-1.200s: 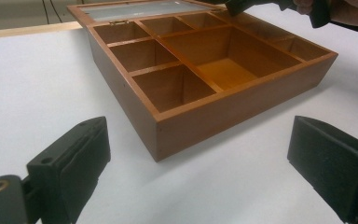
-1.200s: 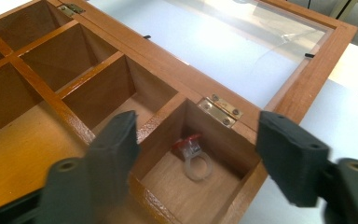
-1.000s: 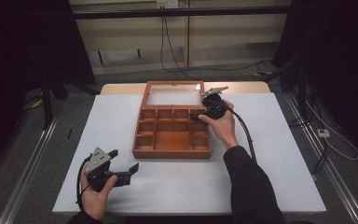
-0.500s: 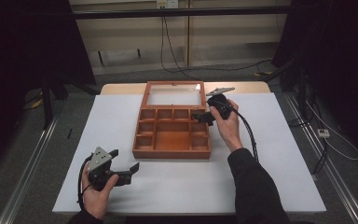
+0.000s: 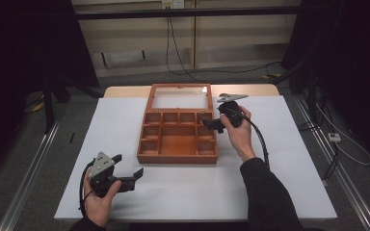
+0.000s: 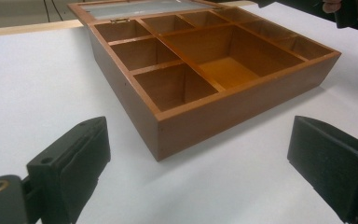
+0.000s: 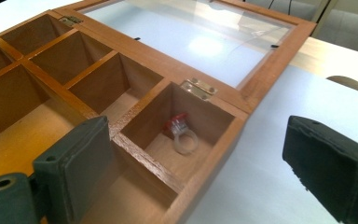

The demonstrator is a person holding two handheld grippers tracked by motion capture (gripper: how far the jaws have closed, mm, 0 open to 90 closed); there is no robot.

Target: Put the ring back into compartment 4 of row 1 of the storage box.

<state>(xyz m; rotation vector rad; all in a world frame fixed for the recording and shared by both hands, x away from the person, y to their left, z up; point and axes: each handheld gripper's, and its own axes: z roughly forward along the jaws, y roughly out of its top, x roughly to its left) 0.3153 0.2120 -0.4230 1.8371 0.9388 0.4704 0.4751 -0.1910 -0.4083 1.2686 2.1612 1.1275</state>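
Note:
A brown wooden box point(image 5: 178, 144) with several compartments stands mid-table, its glass lid point(image 5: 179, 98) lying open flat behind it. In the right gripper view a clear ring with a red stone point(image 7: 182, 135) lies in the corner compartment beside a hinge. My right gripper point(image 5: 214, 123) hovers at the box's far right corner, open, with that compartment between its jaws point(image 7: 198, 128). Near the table's front left my left gripper point(image 5: 127, 166) is open and holds nothing. It points at the box's near corner point(image 6: 200, 133) from a short distance.
The white table point(image 5: 279, 183) extends well past the box on every side. A wooden strip point(image 5: 125, 91) runs along its far edge. Cables cross the floor behind the table, and dark stands rise at both sides.
My right gripper has drawn back slightly to the right and nearer from over the box's far right compartment. The left gripper and the box have stayed put.

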